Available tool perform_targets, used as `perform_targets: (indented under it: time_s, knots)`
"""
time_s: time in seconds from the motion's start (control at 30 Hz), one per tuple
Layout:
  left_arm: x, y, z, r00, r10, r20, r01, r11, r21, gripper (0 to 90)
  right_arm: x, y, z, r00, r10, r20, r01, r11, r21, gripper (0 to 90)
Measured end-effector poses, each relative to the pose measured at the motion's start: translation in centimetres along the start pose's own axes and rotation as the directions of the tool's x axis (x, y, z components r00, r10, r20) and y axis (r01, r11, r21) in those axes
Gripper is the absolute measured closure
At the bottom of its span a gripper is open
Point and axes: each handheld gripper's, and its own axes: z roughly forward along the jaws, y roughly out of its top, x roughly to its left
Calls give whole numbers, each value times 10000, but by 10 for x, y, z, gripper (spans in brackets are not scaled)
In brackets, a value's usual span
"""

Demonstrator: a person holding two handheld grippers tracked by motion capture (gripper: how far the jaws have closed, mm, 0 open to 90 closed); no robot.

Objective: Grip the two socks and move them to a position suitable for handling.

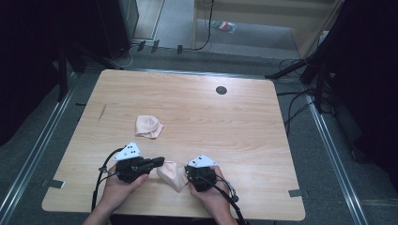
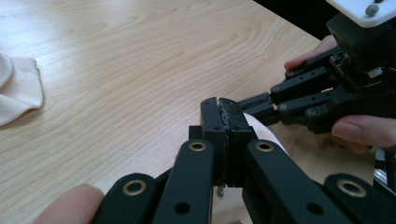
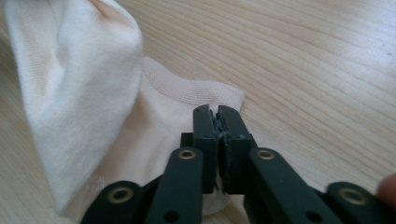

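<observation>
A pale pink sock [image 1: 170, 173] lies near the table's front edge between my two grippers. My left gripper [image 1: 161, 161] points right and is shut on the sock's upper edge; in the left gripper view its jaws [image 2: 223, 109] are pressed together with white cloth [image 2: 264, 130] just behind them. My right gripper [image 1: 187, 174] comes in from the other side. Its jaws [image 3: 215, 114] are shut on the sock's ribbed cuff [image 3: 177, 102], and the rest of the sock rises in a fold at the left. The right gripper's tips [image 2: 245, 106] sit close to the left gripper's.
A second pale sock [image 1: 149, 126] [image 2: 16, 91] lies bunched up farther back, left of centre. The wooden table [image 1: 225, 126] has a round black grommet [image 1: 221, 90] near its far edge. Cables and dark stands surround the table on the floor.
</observation>
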Motion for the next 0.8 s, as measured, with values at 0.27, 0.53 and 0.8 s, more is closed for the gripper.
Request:
perform_targets:
  time_s: [0.27,0.53,0.8]
  knots:
    - [7,1,-11,9999,-16,-115,14,9999,-172,900,-16,4,-15,9939,1095,-113,-1099,9928,-481,900]
    - [25,-2,-21,9992,-199,-332,187,9992,-363,900,-41,6,-42,9802,1912,508,-1804,9693,-1674,900]
    - [42,-13,-21,9874,-990,-1234,981,9951,-132,900,-42,0,-41,9774,1999,690,-1870,9693,-1599,900]
